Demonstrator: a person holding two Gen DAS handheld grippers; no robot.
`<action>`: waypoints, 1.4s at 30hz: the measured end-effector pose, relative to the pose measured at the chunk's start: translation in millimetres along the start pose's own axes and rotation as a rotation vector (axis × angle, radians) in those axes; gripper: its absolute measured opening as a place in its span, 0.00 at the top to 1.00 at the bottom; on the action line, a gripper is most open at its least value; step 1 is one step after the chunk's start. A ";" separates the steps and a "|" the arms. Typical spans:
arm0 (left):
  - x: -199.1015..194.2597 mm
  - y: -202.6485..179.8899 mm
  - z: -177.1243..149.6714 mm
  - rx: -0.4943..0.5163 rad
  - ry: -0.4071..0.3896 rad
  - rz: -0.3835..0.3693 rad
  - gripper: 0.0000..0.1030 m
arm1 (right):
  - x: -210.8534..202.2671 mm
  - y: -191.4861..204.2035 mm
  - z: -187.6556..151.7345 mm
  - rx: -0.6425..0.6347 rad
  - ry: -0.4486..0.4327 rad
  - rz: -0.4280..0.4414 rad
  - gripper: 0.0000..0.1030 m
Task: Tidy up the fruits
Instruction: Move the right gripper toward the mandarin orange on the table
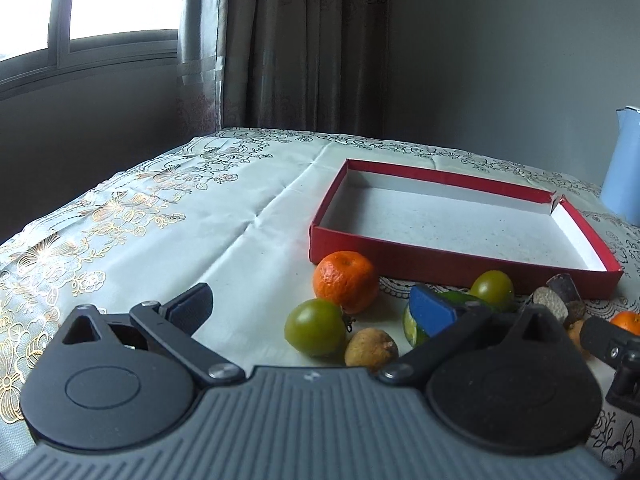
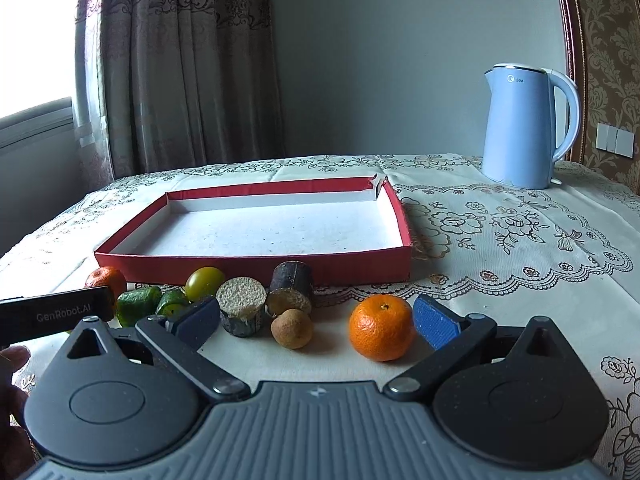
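Observation:
A shallow red box point(image 1: 456, 266) point(image 2: 256, 262) with a white inside lies empty on the table. In front of it lie loose fruits. In the left wrist view there are a mandarin point(image 1: 346, 282), two green tomatoes point(image 1: 315, 327) point(image 1: 492, 290), a brown longan point(image 1: 371, 350) and a cut green piece point(image 1: 412, 326). My left gripper point(image 1: 314, 312) is open and empty just before them. In the right wrist view there are a mandarin point(image 2: 381, 328), a longan point(image 2: 292, 328), two dark cut stubs point(image 2: 241, 311) point(image 2: 291, 287), green pieces point(image 2: 138, 304), a green tomato point(image 2: 205, 282) and a second mandarin point(image 2: 106, 280). My right gripper point(image 2: 318, 318) is open and empty.
A light blue electric kettle point(image 2: 524, 126) stands at the back right on the lace tablecloth point(image 2: 520, 240). Curtains and a window are behind the table's far left edge. The left gripper's body point(image 2: 52, 314) shows at the left of the right wrist view.

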State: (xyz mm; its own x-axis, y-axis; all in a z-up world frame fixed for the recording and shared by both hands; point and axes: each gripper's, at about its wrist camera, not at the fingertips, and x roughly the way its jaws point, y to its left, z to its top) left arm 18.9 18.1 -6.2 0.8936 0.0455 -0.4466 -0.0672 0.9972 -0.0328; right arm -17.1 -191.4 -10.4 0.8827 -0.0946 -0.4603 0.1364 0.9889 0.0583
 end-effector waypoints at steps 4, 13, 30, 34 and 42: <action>-4.0 -3.9 1.5 0.022 -0.016 -0.059 0.00 | 6.9 0.4 -0.3 -0.001 0.046 0.008 0.00; -9.4 0.6 1.6 -0.017 -0.038 -0.016 0.00 | 16.1 12.9 -1.2 -0.091 0.108 -0.058 0.00; -20.6 -3.9 -12.1 0.103 0.009 -0.077 0.00 | 16.0 11.2 -0.2 -0.086 0.108 -0.057 0.00; -19.5 -6.9 -11.7 0.120 0.008 -0.094 0.00 | 16.1 10.1 0.0 -0.080 0.107 -0.054 0.00; -15.0 -3.0 -10.6 0.087 0.027 -0.123 0.00 | 15.8 9.9 0.0 -0.080 0.106 -0.053 0.00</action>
State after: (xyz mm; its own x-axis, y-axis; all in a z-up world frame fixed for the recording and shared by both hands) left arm 1.0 13.8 -8.9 0.8805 -0.0777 -0.4677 0.0818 0.9966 -0.0117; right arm -1.7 -183.2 -17.1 0.8221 -0.1381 -0.5524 0.1414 0.9893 -0.0369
